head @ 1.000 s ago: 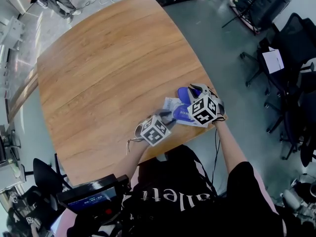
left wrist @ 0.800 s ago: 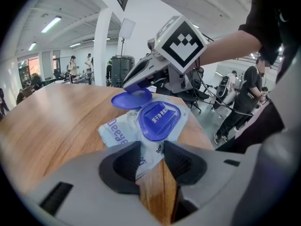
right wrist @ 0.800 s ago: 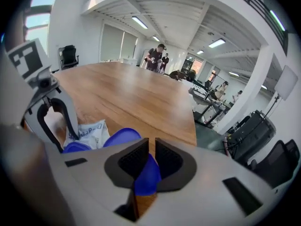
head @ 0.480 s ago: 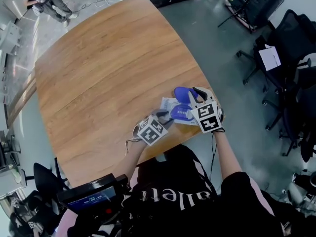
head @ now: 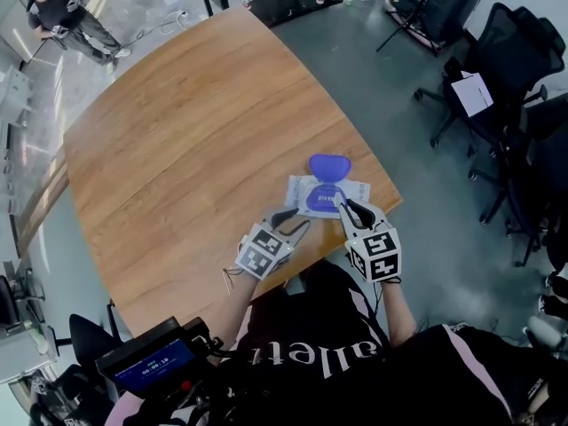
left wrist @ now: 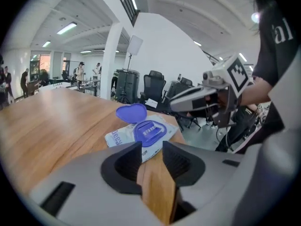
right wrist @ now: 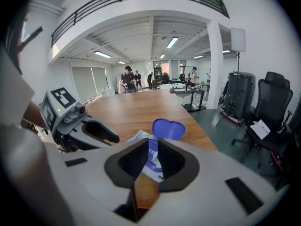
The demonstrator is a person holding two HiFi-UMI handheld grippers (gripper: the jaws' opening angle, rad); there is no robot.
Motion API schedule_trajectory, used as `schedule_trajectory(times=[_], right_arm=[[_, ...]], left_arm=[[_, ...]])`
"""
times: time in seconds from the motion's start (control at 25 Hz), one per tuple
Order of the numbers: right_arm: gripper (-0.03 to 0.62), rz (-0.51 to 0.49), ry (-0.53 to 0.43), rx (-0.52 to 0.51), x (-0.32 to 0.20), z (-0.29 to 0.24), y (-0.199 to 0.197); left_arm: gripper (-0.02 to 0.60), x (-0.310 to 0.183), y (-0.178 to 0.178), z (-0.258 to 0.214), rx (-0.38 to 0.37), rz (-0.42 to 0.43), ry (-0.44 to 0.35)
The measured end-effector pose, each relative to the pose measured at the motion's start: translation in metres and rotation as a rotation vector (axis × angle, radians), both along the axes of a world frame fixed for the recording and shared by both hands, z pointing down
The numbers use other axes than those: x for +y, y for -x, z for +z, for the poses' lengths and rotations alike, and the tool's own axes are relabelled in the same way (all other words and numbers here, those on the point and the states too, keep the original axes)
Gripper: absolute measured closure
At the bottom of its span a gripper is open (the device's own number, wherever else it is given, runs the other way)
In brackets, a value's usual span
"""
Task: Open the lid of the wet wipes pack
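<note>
The wet wipes pack (head: 312, 187) lies flat near the front right corner of the wooden table (head: 195, 131). Its blue heart-shaped lid (head: 329, 165) is flipped open, away from me, baring the blue opening ring (left wrist: 149, 131). My left gripper (head: 297, 219) hovers just left of the pack's near edge, jaws shut and empty. On the other side, my right gripper (head: 343, 204) sits at the pack's near right edge, jaws also shut on nothing. From the left gripper view the pack (left wrist: 118, 135) and lid (left wrist: 131, 112) lie ahead, with the right gripper (left wrist: 171, 106) beside them. The right gripper view shows the lid (right wrist: 168, 128) and the left gripper (right wrist: 117, 139).
The table's right edge (head: 377, 180) runs close beside the pack, with grey floor beyond. Black office chairs (head: 506, 69) stand at the right. A person (head: 67, 7) stands far off at the top left. A device with a screen (head: 151, 360) is at the bottom left.
The right gripper has drawn back from the lid toward me, leaving the lid lying fully open. The left gripper has also pulled back slightly from the pack.
</note>
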State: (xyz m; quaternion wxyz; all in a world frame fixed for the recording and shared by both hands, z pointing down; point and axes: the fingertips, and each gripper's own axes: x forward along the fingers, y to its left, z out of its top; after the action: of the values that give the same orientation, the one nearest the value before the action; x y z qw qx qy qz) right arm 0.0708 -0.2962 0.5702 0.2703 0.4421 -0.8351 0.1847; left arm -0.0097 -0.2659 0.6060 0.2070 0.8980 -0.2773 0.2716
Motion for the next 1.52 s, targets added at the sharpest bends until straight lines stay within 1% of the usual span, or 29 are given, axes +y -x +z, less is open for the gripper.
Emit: schedule_trajectory(times=[0.08,0.2,0.32,0.48,0.64,0.8,0.92,1.04,1.24,1.4,1.52], right_arm=[[0.547,0.029,0.006,-0.038,0.017,-0.005,0.004],[0.548,0.049,0.001,-0.066,0.043,-0.014,0.016],[0.548,0.058,-0.011,-0.079,0.069,-0.025,0.035],[0.548,0.106,-0.024,-0.105,0.094,-0.031,0.052],[0.548,0.186,-0.034,-0.156,0.117,-0.027,0.058],[0.548,0.258,-0.037,-0.22,0.147,-0.019,0.064],[0.548,0.3,-0.025,-0.233,0.199,-0.026,0.082],[0.548,0.332,-0.022,-0.233,0.236,-0.035,0.086],[0.548,0.325,-0.024,-0.222,0.26,-0.037,0.081],[0.548,0.315,-0.031,-0.227,0.274,-0.041,0.071],[0.548,0.284,-0.042,-0.23,0.288,-0.045,0.061]], left_arm=[[0.487,0.013,0.003,-0.018,0.064,-0.028,-0.023],[0.525,0.037,0.011,-0.048,0.128,-0.047,-0.058],[0.58,0.063,0.026,-0.068,0.189,-0.052,-0.087],[0.58,0.085,0.042,-0.093,0.268,-0.067,-0.094],[0.58,0.106,0.054,-0.099,0.335,-0.063,-0.079],[0.58,0.128,0.063,-0.091,0.347,-0.026,-0.069],[0.58,0.167,0.081,-0.097,0.357,0.001,-0.04],[0.58,0.194,0.085,-0.108,0.381,0.023,-0.025],[0.58,0.212,0.072,-0.105,0.331,0.055,-0.071],[0.58,0.228,0.057,-0.113,0.378,0.038,-0.061],[0.58,0.244,0.044,-0.115,0.382,0.013,-0.078]])
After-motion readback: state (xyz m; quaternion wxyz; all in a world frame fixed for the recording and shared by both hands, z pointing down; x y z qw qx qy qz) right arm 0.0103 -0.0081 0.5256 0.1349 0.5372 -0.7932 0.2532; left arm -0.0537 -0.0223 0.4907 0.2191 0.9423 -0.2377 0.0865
